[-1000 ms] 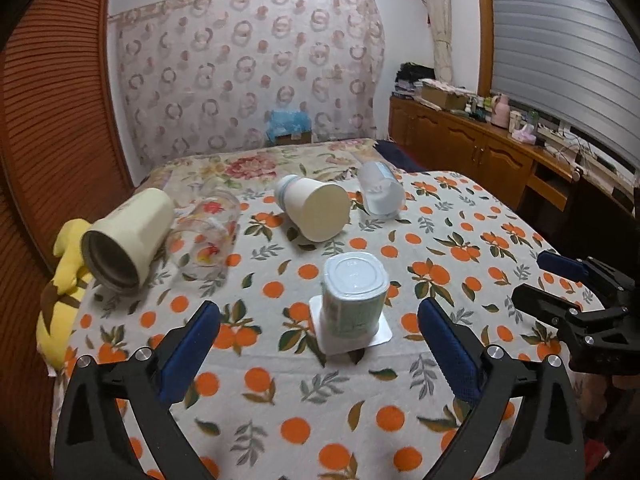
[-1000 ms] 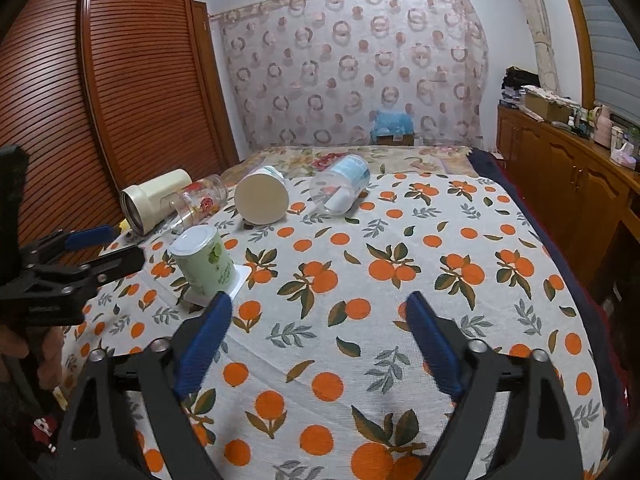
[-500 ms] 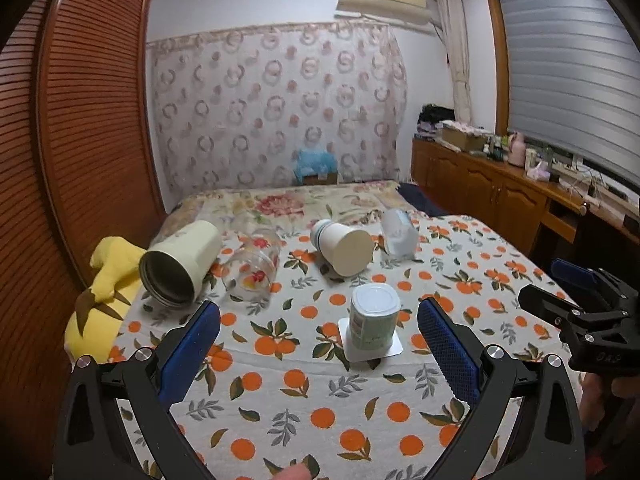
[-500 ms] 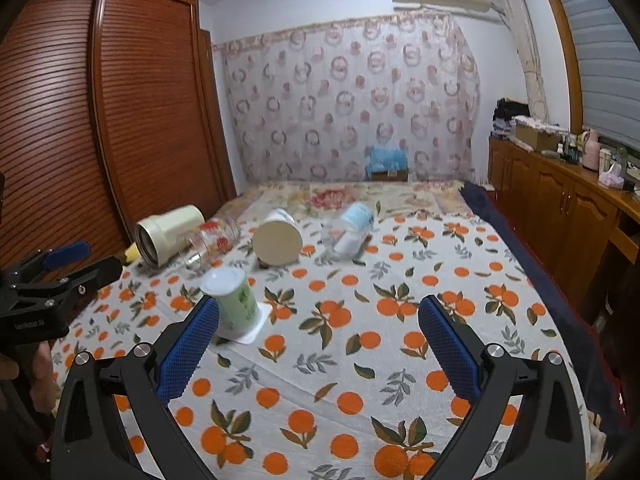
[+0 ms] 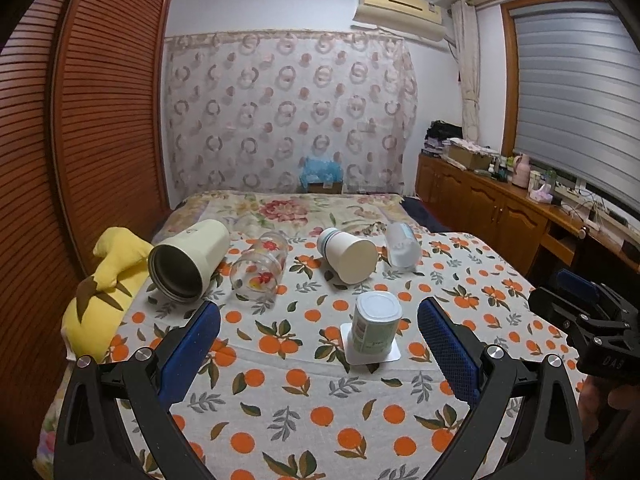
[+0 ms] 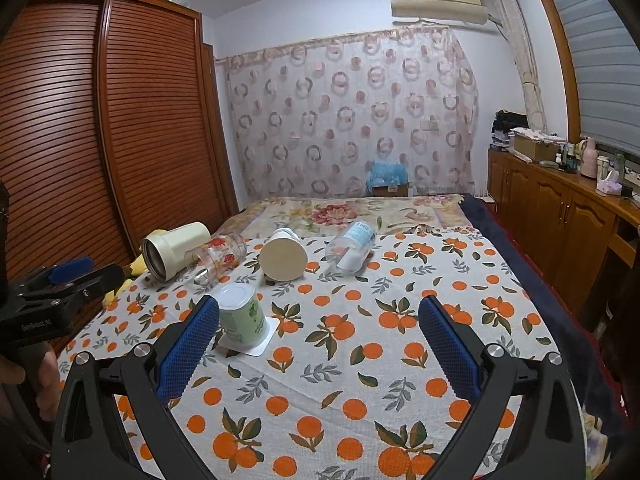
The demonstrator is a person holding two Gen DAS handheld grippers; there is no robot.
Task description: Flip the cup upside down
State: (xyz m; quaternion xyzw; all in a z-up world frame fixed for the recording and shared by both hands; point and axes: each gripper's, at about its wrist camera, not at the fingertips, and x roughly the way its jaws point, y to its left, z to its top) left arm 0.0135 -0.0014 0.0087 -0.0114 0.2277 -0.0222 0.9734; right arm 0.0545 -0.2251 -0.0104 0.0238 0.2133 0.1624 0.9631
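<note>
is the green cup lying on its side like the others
No, the green cup stands on its wide rim on the cloth, flat base on top.

dim, even indoor light; soft shadows; sharp focus; strong fisheye bending and dark corners

both wrist views face the bed (image 5: 320, 392) from its foot, right view further right, sharing the cups
</note>
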